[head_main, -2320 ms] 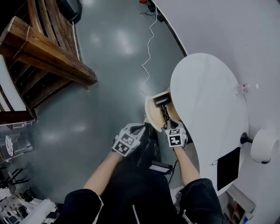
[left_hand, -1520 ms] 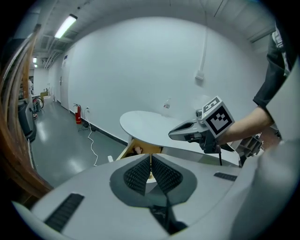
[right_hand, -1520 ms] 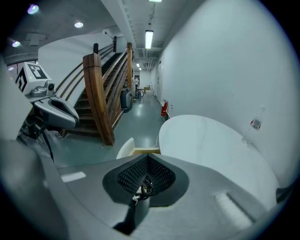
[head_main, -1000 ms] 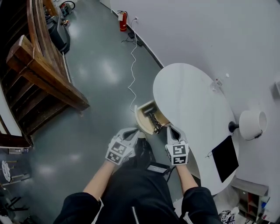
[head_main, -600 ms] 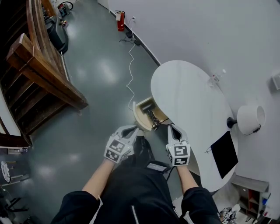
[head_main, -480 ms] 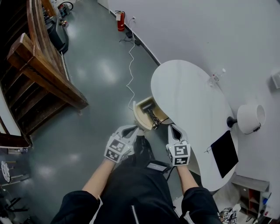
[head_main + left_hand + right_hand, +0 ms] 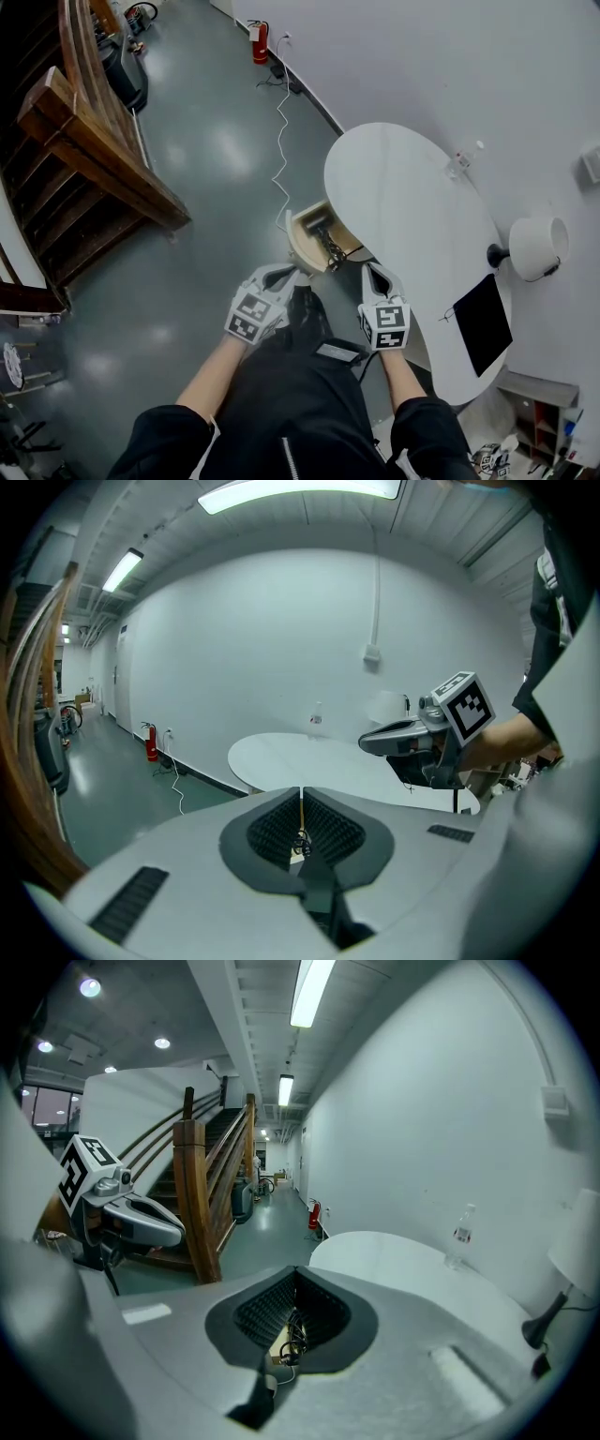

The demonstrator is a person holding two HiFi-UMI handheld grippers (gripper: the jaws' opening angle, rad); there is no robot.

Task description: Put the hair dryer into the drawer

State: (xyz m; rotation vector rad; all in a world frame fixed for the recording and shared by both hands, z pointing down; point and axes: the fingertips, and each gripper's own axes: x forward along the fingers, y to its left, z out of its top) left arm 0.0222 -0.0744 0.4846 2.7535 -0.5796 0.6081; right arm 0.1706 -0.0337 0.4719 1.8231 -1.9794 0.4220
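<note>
The hair dryer is seen lying inside the open drawer, which is drawn out from under the table at its edge towards the open floor; the dark body is set towards the drawer's far end and the coiled cord is bunched nearer the front; whether any of the cord is draped over the rim cannot be told.

Compared with a couple of seconds ago, when the right gripper was held right at the drawer over the cord, it has been drawn back and is now kept well short of the drawer, close to the person's body; its jaws are pressed together with nothing between them. The left gripper is held beside it, just short of the drawer's front corner; its jaws are likewise closed and nothing is gripped; only the drawer's contents are glimpsed beyond the tips.

From this the placing is judged to be done: the hair dryer has been let go and is left resting in the drawer; since the drawer is still pulled out, pushing it shut may be all that is left, and the cord should be watched so that it is not pinched at the rim.
</note>
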